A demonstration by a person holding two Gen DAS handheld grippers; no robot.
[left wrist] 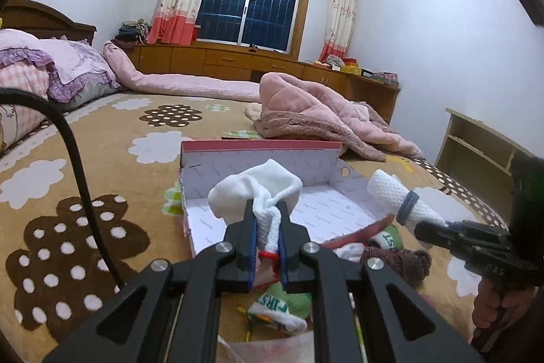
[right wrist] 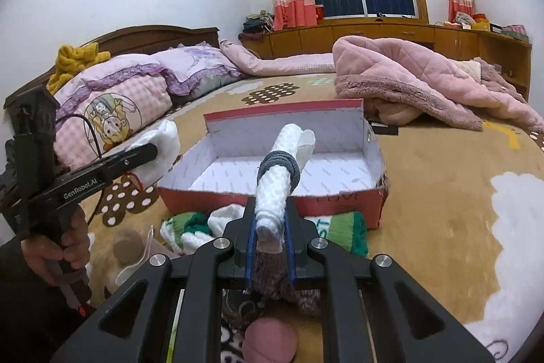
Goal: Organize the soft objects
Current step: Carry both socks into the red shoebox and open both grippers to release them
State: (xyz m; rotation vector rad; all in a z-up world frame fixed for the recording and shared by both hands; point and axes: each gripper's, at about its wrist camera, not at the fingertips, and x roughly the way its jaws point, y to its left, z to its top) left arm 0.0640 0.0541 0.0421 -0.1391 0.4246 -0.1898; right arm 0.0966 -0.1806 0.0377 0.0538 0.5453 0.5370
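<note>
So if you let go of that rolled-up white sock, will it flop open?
Probably not: a grey band wraps the rolled white sock, so it likely stays bundled. It juts straight out of the right hand-held gripper, so it seems fairly firm. It looks light.

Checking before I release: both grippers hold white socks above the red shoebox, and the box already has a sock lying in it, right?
Not quite. The red cardboard shoebox is still empty; the right wrist view shows only its bare white lining. The rest stands: the left gripper holds a loose white sock, the right gripper a rolled white sock.
</note>
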